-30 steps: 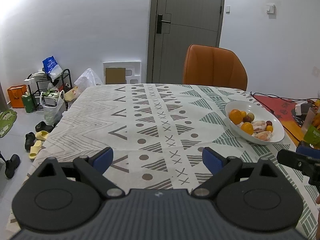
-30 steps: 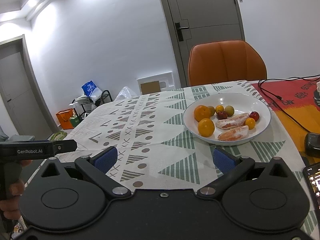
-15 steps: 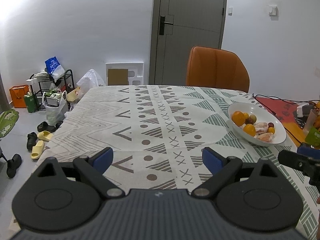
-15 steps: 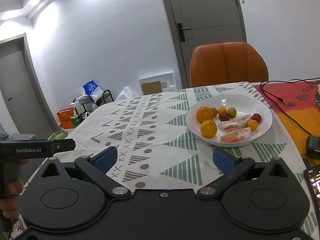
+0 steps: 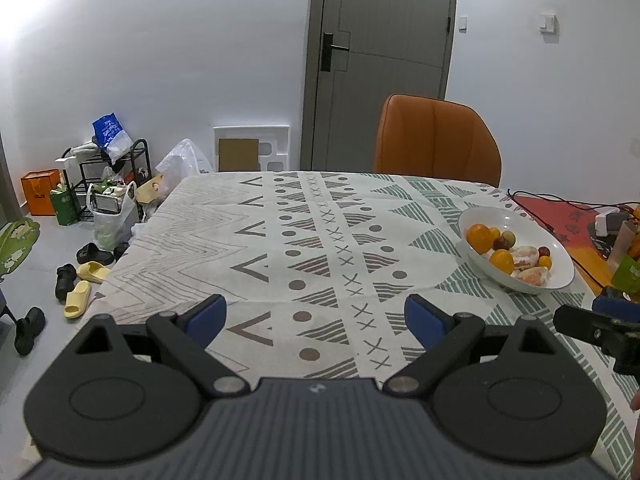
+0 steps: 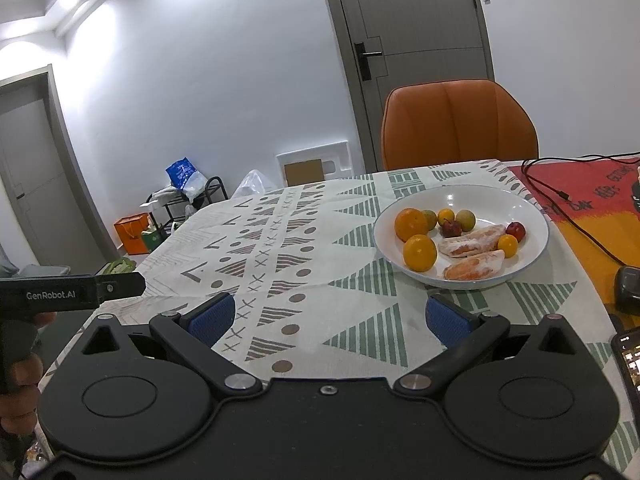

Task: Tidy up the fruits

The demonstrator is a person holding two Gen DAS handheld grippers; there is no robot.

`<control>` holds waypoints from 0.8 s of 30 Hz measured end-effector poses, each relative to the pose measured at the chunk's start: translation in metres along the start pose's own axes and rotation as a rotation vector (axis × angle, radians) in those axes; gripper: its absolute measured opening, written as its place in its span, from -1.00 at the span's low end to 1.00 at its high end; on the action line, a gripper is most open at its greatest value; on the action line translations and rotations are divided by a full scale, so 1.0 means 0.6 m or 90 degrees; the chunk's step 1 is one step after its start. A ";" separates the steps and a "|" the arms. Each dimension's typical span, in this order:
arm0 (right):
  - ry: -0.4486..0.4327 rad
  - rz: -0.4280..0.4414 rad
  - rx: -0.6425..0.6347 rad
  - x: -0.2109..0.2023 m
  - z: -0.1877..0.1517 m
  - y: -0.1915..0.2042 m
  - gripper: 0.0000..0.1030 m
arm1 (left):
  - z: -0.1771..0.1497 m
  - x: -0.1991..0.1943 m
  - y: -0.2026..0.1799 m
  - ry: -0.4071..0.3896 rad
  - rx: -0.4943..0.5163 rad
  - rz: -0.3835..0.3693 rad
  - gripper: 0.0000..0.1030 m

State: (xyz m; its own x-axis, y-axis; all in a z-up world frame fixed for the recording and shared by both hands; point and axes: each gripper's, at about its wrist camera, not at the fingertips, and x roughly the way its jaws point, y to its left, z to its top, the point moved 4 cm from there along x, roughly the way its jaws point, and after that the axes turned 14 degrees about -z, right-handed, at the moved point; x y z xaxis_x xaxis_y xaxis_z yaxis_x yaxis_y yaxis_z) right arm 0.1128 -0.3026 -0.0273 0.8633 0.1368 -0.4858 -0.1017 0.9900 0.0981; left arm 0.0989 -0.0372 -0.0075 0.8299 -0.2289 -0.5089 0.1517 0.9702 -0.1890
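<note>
The fruits (image 6: pixel 456 236) are all lying together in the white bowl (image 6: pixel 532 208) on the patterned tablecloth (image 6: pixel 320 264), none showing outside it, fitting either sorting finished or regrouping pending, while the left gripper (image 5: pixel 316 320) and right gripper (image 6: pixel 328 316) are hovering short of the bowl, spread wide, holding nothing.

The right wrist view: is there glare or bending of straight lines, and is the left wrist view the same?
Right wrist view: bright glare patches on the upper-left wall, the door frame curves strongly, the white bowl looks sharp. Left wrist view: only a glow in the upper-left corner, the door stands nearly straight, dark vignette in the top-right corner.
</note>
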 end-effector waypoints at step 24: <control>0.010 -0.004 0.001 0.008 -0.006 -0.004 1.00 | -0.006 0.007 -0.003 0.005 0.006 -0.007 0.84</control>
State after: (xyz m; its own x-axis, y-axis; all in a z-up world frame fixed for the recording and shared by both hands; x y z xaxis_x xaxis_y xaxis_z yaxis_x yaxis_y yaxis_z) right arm 0.1155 -0.3043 -0.0330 0.8559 0.1318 -0.5001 -0.0963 0.9907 0.0962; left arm 0.1002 -0.0400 -0.0121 0.8235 -0.2399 -0.5140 0.1660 0.9684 -0.1860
